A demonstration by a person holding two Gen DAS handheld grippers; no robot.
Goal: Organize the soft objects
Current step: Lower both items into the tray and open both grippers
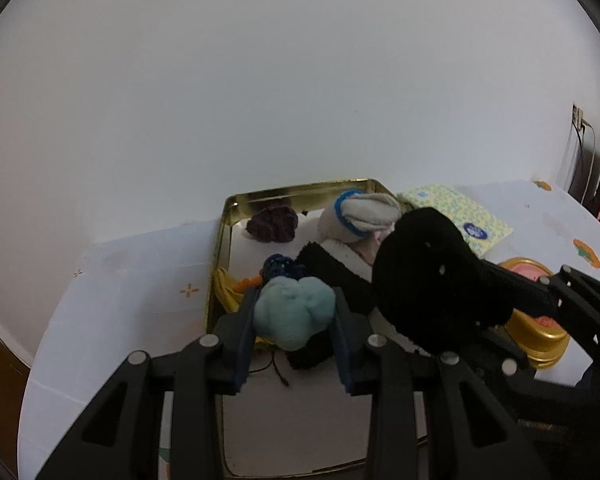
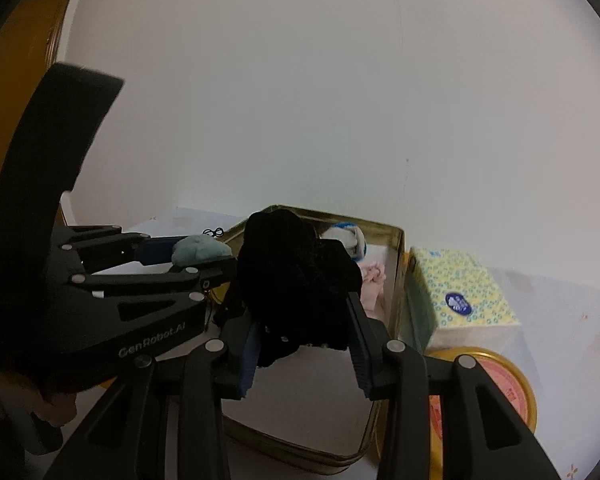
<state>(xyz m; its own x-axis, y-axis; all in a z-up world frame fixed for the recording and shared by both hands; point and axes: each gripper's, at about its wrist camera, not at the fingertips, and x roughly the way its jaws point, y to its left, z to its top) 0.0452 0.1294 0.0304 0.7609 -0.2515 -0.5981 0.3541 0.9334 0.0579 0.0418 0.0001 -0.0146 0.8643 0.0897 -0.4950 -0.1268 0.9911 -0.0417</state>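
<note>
My left gripper (image 1: 294,314) is shut on a light blue soft ball (image 1: 294,312) and holds it over the left side of a gold tin box (image 1: 296,192). My right gripper (image 2: 302,312) is shut on a black fuzzy bundle (image 2: 296,276), which also shows in the left wrist view (image 1: 428,276), over the same tin (image 2: 396,248). Inside the tin lie a dark purple knit piece (image 1: 274,224), a white sock roll with a blue band (image 1: 356,216), a dark blue knit item (image 1: 278,266), a black cloth (image 1: 332,276) and a yellow cloth (image 1: 226,292).
A yellow patterned tissue pack (image 2: 460,300) stands right of the tin. A round gold-rimmed lid (image 2: 500,384) lies in front of it. The table has a white cloth (image 1: 132,288) with small orange prints. A plain white wall is close behind.
</note>
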